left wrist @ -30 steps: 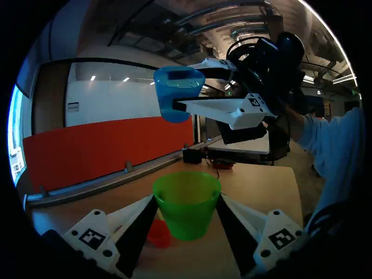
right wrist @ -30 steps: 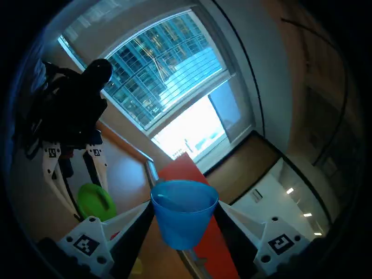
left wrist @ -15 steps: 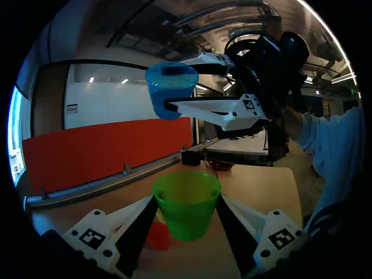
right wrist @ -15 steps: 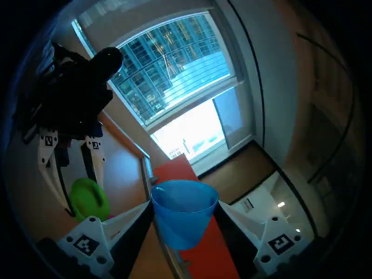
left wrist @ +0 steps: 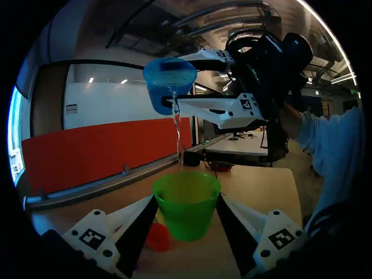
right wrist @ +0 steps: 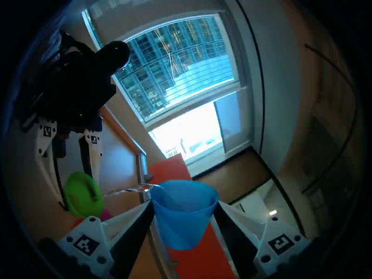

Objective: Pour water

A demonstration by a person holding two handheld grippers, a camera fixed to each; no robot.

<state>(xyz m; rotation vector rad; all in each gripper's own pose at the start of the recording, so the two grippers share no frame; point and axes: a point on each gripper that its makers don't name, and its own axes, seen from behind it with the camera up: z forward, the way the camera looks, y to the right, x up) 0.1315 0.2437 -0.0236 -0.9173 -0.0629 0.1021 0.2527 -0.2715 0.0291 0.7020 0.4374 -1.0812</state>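
Pouring stream point(left wrist: 176, 135) from blue cup point(left wrist: 168, 83) clamped in right gripper point(right wrist: 184, 215) into green cup point(left wrist: 187, 211) clamped in left gripper point(left wrist: 186, 202); risking overshooting rim, wetting table point(left wrist: 260, 183), if tilting faster.

Left gripper view: sits low over worktop point(left wrist: 260, 186), looks level along own jaws, close on green cup point(left wrist: 187, 204), blue cup point(left wrist: 168, 83) above. Right gripper view: rides high, rolled sideways, close on blue cup, faces window point(right wrist: 186, 88). Shares both cups.

No word or number could be read. Black-and-white square markers point(left wrist: 91, 238) sat on the left gripper point(left wrist: 186, 200) (patterns, not letters), and a small notice point(left wrist: 71, 109) on the white wall point(left wrist: 121, 102) was too small to read.
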